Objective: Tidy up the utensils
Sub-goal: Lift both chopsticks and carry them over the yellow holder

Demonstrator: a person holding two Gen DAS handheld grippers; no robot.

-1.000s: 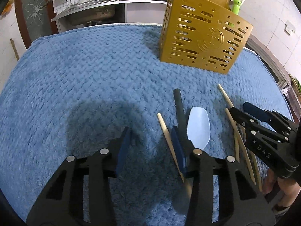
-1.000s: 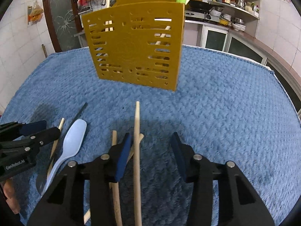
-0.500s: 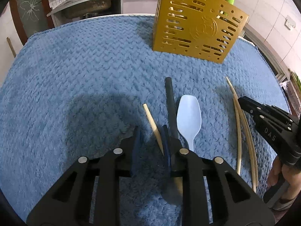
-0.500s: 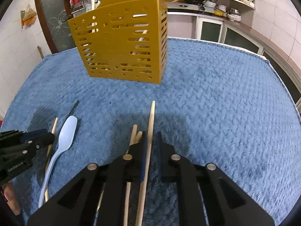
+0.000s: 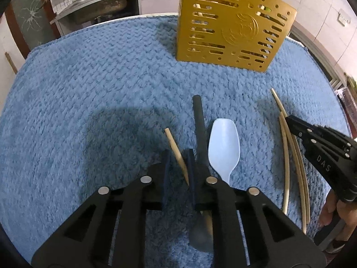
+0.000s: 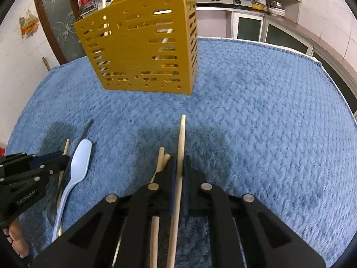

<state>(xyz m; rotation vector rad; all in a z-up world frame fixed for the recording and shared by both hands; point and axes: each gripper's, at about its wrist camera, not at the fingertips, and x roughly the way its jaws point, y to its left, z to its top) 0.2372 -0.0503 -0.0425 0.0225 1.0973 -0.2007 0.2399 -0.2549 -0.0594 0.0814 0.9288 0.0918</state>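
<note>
On the blue fleece cloth (image 5: 93, 93) lie wooden chopsticks, a light blue spoon (image 5: 224, 143) and a black-handled spoon (image 5: 199, 125). My left gripper (image 5: 178, 156) points down over one chopstick (image 5: 175, 147). Its jaws are closing with the stick between them, and a gap still shows on the stick's left side. My right gripper (image 6: 179, 159) is shut on a long chopstick (image 6: 181, 138), whose tip points toward the yellow slotted holder (image 6: 142, 51). Two more chopsticks (image 6: 161, 159) lie just left of it. The holder (image 5: 232, 24) stands upright at the back with utensils inside.
The right gripper (image 5: 323, 154), held by a hand, shows at the right edge of the left wrist view, beside curved chopsticks (image 5: 286, 156). In the right wrist view the left gripper (image 6: 38, 169) sits at the left by the blue spoon (image 6: 81, 158). Kitchen counters lie beyond the cloth.
Both pairs of jaws have narrowed. The right gripper went from open beside the long chopstick to shut on it. The left jaws closed in around the short chopstick.
</note>
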